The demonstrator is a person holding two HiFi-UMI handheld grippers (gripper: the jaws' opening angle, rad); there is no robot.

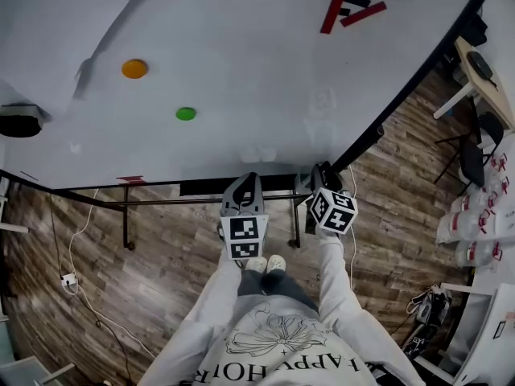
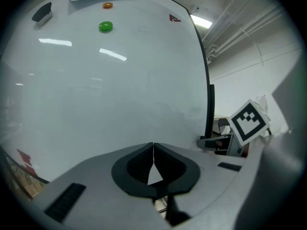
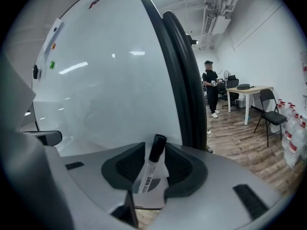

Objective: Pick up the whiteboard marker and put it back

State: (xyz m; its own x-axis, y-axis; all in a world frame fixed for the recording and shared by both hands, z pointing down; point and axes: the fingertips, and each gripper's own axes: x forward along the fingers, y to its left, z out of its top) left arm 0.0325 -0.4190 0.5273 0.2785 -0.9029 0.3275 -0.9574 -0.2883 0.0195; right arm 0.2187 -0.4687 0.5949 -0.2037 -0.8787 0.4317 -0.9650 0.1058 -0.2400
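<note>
Clamping the white-barrelled, black-capped whiteboard marker point(image 3: 149, 174) cap-forward, the right tool point(image 3: 154, 152) faces the large white whiteboard point(image 3: 110, 80), probably for its return; the left tool point(image 2: 153, 163) is closed and empty.

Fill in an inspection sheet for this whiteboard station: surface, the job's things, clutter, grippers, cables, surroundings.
Surface: whiteboard, no writing seen, red logo near one corner.
Job's things: whiteboard marker, black end up, between the right gripper's jaws.
Clutter: orange magnet, green magnet, paper sheet and dark block, perhaps an eraser, all on the board.
Grippers: right gripper shut on the whiteboard marker; left gripper shut, empty.
Cables: white cable with plug on the floor.
Surroundings: wooden floor, table, chair, person standing beyond.
</note>
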